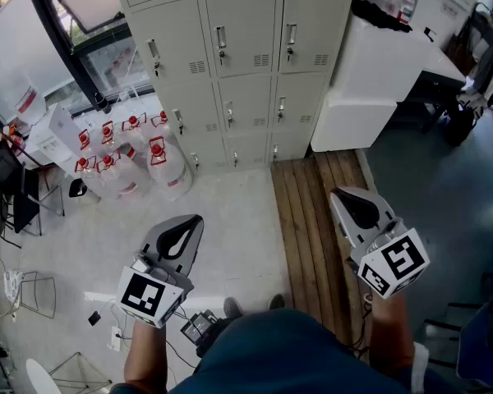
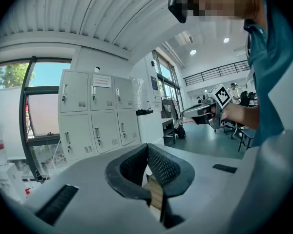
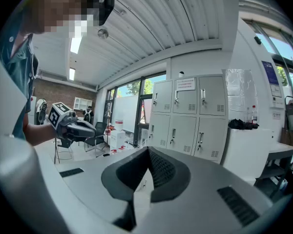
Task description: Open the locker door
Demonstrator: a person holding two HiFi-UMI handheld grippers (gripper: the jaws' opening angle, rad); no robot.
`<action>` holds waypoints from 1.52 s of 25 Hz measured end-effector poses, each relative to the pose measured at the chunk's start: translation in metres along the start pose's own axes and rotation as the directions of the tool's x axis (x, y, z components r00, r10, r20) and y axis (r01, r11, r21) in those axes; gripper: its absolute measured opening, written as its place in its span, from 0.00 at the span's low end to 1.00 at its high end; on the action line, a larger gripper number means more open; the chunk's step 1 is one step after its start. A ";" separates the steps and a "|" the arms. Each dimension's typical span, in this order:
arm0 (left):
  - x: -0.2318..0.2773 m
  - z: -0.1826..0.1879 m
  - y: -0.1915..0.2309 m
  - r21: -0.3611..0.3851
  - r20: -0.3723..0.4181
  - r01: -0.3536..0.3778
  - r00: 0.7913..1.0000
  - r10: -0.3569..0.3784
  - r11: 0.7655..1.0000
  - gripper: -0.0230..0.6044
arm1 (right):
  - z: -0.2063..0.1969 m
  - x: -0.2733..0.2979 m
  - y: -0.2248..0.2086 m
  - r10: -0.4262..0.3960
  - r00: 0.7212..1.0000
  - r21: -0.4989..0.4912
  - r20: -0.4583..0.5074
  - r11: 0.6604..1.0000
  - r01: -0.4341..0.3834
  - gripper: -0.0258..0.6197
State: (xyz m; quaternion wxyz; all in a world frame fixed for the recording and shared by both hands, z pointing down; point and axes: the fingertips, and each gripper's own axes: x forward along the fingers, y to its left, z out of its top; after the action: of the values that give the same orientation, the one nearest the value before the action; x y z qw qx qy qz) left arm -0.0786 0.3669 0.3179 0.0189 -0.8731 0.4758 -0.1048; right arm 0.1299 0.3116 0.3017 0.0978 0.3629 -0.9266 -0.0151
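While the person stands well back from it, the grey locker bank (image 1: 230,64) fills the far wall, every visible door closed flat. Clear water jugs (image 1: 131,158) with red labels cluster on the floor just left of it. The left gripper (image 2: 147,149) and the right gripper (image 3: 147,152) are held apart, each with its jaws clenched together on nothing

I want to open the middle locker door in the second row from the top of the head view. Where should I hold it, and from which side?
Take the small upright handle near the left edge of that locker door. Come straight from the front and close across its narrow width. Its place at the left edge suggests hinges on the right.
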 end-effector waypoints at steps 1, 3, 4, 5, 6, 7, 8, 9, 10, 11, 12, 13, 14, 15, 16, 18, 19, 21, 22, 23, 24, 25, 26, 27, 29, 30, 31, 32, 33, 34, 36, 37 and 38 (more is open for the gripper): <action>0.003 0.003 -0.004 0.004 -0.003 0.005 1.000 -0.005 1.000 0.06 | 0.001 -0.001 -0.002 0.003 1.000 -0.001 0.001 1.000 -0.003 0.09; 0.008 0.010 -0.010 0.008 -0.003 0.009 1.000 -0.009 1.000 0.06 | 0.003 -0.004 -0.008 0.008 1.000 -0.002 0.004 1.000 -0.008 0.09; 0.010 0.012 -0.012 0.009 -0.002 0.006 1.000 -0.006 1.000 0.06 | 0.002 -0.004 -0.011 0.012 1.000 -0.003 0.005 1.000 -0.012 0.09; 0.013 0.013 -0.014 0.009 -0.001 0.002 1.000 -0.002 1.000 0.06 | 0.002 -0.005 -0.014 0.016 1.000 -0.003 0.007 1.000 -0.016 0.09; 0.015 0.014 -0.016 0.010 -0.002 -0.003 1.000 0.003 1.000 0.06 | 0.002 -0.005 -0.016 0.021 1.000 -0.003 0.010 1.000 -0.021 0.09; 0.018 0.014 -0.017 0.010 -0.002 -0.008 1.000 0.008 1.000 0.06 | 0.001 -0.006 -0.019 0.025 1.000 -0.003 0.015 1.000 -0.025 0.09; 0.021 0.014 -0.020 0.011 -0.001 -0.012 1.000 0.012 1.000 0.06 | 0.001 -0.007 -0.022 0.029 0.999 -0.003 0.020 1.000 -0.029 0.09; 0.023 0.014 -0.023 0.012 -0.001 -0.016 1.000 0.016 1.000 0.06 | 0.000 -0.008 -0.025 0.032 0.999 -0.002 0.024 0.999 -0.032 0.09; 0.026 0.014 -0.027 0.013 -0.002 -0.019 1.000 0.019 1.000 0.06 | -0.001 -0.010 -0.028 0.036 0.999 -0.001 0.025 0.999 -0.036 0.09; 0.029 0.013 -0.030 0.016 -0.004 -0.022 1.000 0.022 1.000 0.06 | -0.003 -0.011 -0.031 0.042 0.999 -0.001 0.025 0.999 -0.042 0.09; 0.032 0.013 -0.033 0.019 -0.008 -0.024 1.000 0.024 1.000 0.06 | -0.004 -0.013 -0.034 0.050 0.998 0.000 0.023 0.999 -0.050 0.09; 0.035 0.012 -0.035 0.022 -0.013 -0.027 1.000 0.028 0.999 0.06 | -0.006 -0.013 -0.037 0.061 0.998 0.001 0.021 0.998 -0.062 0.09; 0.037 0.011 -0.036 0.026 -0.018 -0.031 0.999 0.031 0.999 0.06 | -0.008 -0.014 -0.038 0.074 0.997 0.004 0.020 0.997 -0.074 0.09; 0.039 0.009 -0.038 0.029 -0.024 -0.034 0.999 0.035 0.999 0.06 | -0.010 -0.015 -0.040 0.085 0.996 0.010 0.021 0.996 -0.085 0.10; 0.041 0.008 -0.039 0.032 -0.028 -0.038 0.999 0.039 0.999 0.06 | -0.013 -0.017 -0.042 0.093 0.995 0.017 0.021 0.996 -0.093 0.10; 0.045 0.005 -0.042 0.041 -0.034 -0.046 0.998 0.047 0.998 0.06 | -0.019 -0.020 -0.049 0.098 0.995 0.030 0.023 0.995 -0.098 0.10; 0.047 0.004 -0.043 0.047 -0.036 -0.049 0.998 0.051 0.998 0.06 | -0.021 -0.021 -0.054 0.094 0.995 0.034 0.026 0.995 -0.095 0.10; 0.053 0.002 -0.043 0.063 -0.039 -0.051 0.998 0.053 0.997 0.06 | -0.025 -0.024 -0.063 0.078 0.996 0.045 0.035 0.996 -0.080 0.10; 0.056 0.002 -0.044 0.073 -0.038 -0.047 0.998 0.050 0.996 0.06 | -0.028 -0.025 -0.068 0.068 0.997 0.052 0.037 0.996 -0.070 0.10; 0.058 0.004 -0.044 0.082 -0.035 -0.043 0.998 0.046 0.996 0.06 | -0.030 -0.025 -0.071 0.059 0.998 0.057 0.037 0.996 -0.061 0.10; 0.060 0.006 -0.044 0.087 -0.035 -0.042 0.998 0.045 0.995 0.06 | -0.031 -0.025 -0.075 0.051 0.998 0.061 0.035 0.997 -0.054 0.10; 0.061 0.007 -0.041 0.090 -0.037 -0.043 0.998 0.047 0.995 0.06 | -0.031 -0.023 -0.077 0.046 0.998 0.062 0.032 0.997 -0.047 0.10; 0.063 0.008 -0.038 0.092 -0.039 -0.045 0.998 0.049 0.995 0.06 | -0.031 -0.020 -0.080 0.042 0.999 0.062 0.028 0.997 -0.044 0.10; 0.064 0.009 -0.034 0.093 -0.039 -0.048 0.998 0.051 0.995 0.06 | -0.030 -0.017 -0.081 0.042 0.999 0.060 0.023 0.997 -0.043 0.10; 0.064 0.011 -0.025 0.094 -0.042 -0.049 0.998 0.053 0.994 0.06 | -0.026 -0.011 -0.081 0.043 0.999 0.055 0.015 0.998 -0.044 0.10; 0.065 0.011 -0.020 0.095 -0.044 -0.048 0.998 0.052 0.994 0.06 | -0.024 -0.007 -0.081 0.040 0.999 0.053 0.013 0.998 -0.041 0.10; 0.066 0.011 -0.013 0.095 -0.046 -0.047 0.998 0.051 0.994 0.06 | -0.021 -0.003 -0.083 0.034 0.999 0.052 0.013 0.998 -0.035 0.10; 0.069 0.010 -0.005 0.095 -0.046 -0.044 0.998 0.049 0.995 0.06 | -0.018 0.002 -0.085 0.025 1.000 0.051 0.014 0.998 -0.026 0.10; 0.073 0.010 0.003 0.093 -0.043 -0.040 0.998 0.044 0.995 0.06 | -0.016 0.008 -0.088 0.013 1.000 0.050 0.016 0.999 -0.014 0.10; 0.078 0.010 0.011 0.091 -0.039 -0.032 0.999 0.036 0.995 0.06 | -0.014 0.013 -0.091 -0.001 1.000 0.050 0.016 0.999 0.000 0.10; 0.087 0.008 0.028 0.089 -0.027 -0.014 0.999 0.016 0.996 0.06 | -0.012 0.026 -0.096 -0.029 0.999 0.050 0.014 0.998 0.028 0.10; 0.093 0.008 0.038 0.088 -0.018 -0.002 1.000 0.003 0.996 0.06 | -0.011 0.033 -0.097 -0.044 0.999 0.051 0.012 0.998 0.043 0.10; 0.098 0.009 0.047 0.085 -0.008 0.012 1.000 -0.011 0.996 0.06 | -0.009 0.041 -0.098 -0.059 0.998 0.056 0.011 0.997 0.058 0.10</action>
State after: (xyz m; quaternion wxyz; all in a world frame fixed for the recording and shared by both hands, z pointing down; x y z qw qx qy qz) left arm -0.0640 0.2584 0.3194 0.0536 -0.8738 0.4659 -0.1285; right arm 0.1678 0.2119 0.3081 0.0811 0.3924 -0.9162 0.0057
